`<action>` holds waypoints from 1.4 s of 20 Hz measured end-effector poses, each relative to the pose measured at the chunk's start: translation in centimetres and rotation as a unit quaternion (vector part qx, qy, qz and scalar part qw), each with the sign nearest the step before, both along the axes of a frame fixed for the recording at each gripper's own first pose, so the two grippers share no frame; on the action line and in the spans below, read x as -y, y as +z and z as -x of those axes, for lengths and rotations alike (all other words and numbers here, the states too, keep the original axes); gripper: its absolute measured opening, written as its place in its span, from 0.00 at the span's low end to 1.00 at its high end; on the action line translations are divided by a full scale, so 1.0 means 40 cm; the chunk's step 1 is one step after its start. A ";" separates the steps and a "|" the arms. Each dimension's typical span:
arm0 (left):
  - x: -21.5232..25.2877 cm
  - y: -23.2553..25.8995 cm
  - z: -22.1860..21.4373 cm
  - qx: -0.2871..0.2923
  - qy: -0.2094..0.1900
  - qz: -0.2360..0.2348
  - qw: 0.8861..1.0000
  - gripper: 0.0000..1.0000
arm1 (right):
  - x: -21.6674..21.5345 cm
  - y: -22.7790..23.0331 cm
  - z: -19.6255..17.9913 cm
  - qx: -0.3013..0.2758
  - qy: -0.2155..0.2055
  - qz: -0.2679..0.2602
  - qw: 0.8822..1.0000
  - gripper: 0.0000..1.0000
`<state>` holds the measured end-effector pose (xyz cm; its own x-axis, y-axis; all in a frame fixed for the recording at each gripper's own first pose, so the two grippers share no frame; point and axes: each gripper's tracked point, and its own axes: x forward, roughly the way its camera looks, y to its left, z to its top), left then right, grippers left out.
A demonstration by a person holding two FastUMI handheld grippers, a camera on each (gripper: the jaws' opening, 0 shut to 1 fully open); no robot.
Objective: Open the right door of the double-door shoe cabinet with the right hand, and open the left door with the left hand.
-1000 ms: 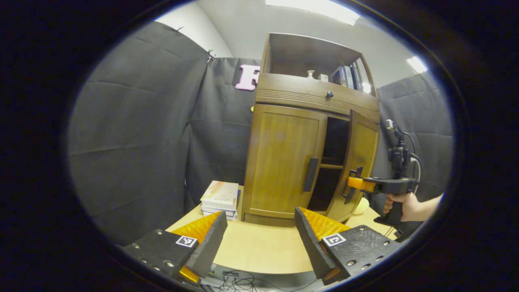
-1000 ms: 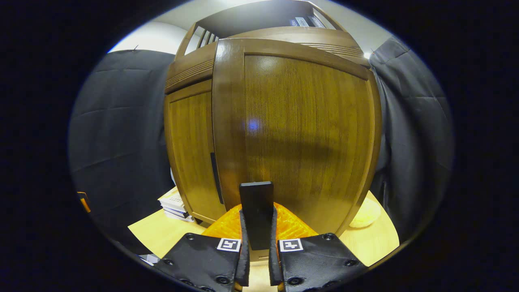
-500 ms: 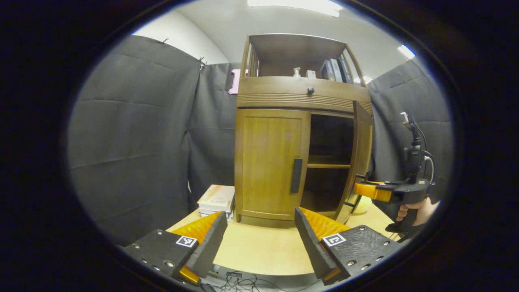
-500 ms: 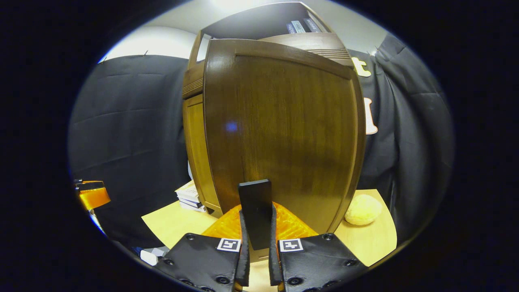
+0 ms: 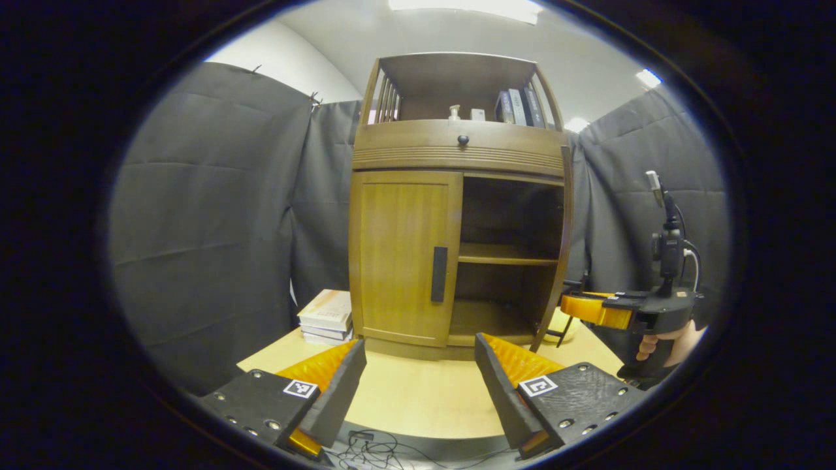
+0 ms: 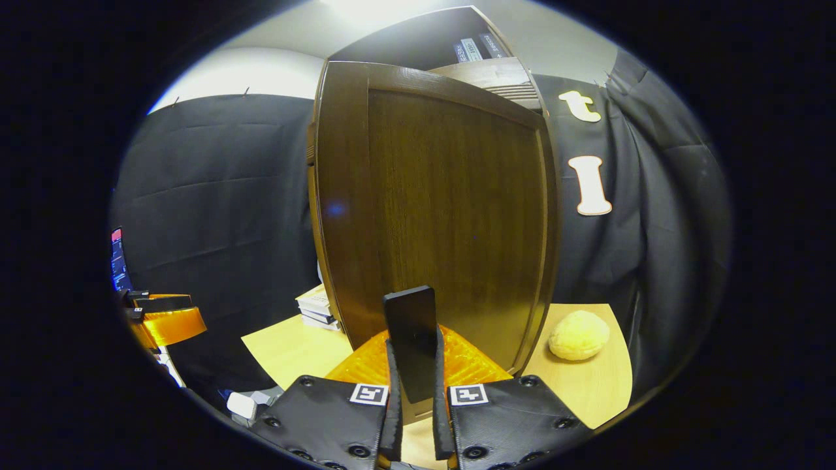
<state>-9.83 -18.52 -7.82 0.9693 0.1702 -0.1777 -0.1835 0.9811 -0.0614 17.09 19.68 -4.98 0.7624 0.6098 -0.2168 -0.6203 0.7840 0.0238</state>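
In the left gripper view, the shoe cabinet [image 5: 457, 248] stood upright at the back of the tabletop [image 5: 418, 398], its left door [image 5: 401, 251] shut flat and its right door [image 5: 563, 248] swung out nearly edge-on, baring 2 dark compartments split by 1 shelf [image 5: 506, 259]. The left gripper [image 5: 418, 385] hung released, fingers spread wide, well short of the left door's handle [image 5: 439, 274], a slim dark bar set upright near the door's inner edge (the natural place to take hold). That door looked rigid, fairly light wood on hinges along its outer edge, so it would likely swing rather than flex, though its glossy face would be slippery to push. Farther right, a hand [image 5: 663, 343] carried the right gripper [image 5: 575, 310] against the open door's lower edge. In the right gripper view, the right gripper [image 6: 415, 391] was clenched on the right door's handle [image 6: 411, 339], both fingers pressing its flat sides; that handle's long axis ran vertical, like the door's own. The right door [image 6: 450, 209] faced the camera, with a pale round lump [image 6: 578, 335] on the tabletop beside it and the left gripper [image 6: 166, 323] far off at the left.
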 end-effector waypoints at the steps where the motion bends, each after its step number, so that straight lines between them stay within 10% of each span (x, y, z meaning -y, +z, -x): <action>1: 0.015 -0.001 0.002 0.000 0.001 0.002 1.000 0.96 | 0.002 0.003 0.000 0.002 0.001 0.002 1.000 0.21; 28: 0.241 -0.028 -0.041 -0.004 -0.033 -0.009 0.999 0.96 | 0.301 -0.020 -0.053 -0.024 -0.079 -0.028 0.996 0.18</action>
<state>-8.17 -28.17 -8.93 0.9771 0.1100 -0.1823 -0.1196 0.9919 -0.0429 19.20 7.62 -5.78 0.8394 0.4950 -0.2243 -0.4864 0.8684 0.0962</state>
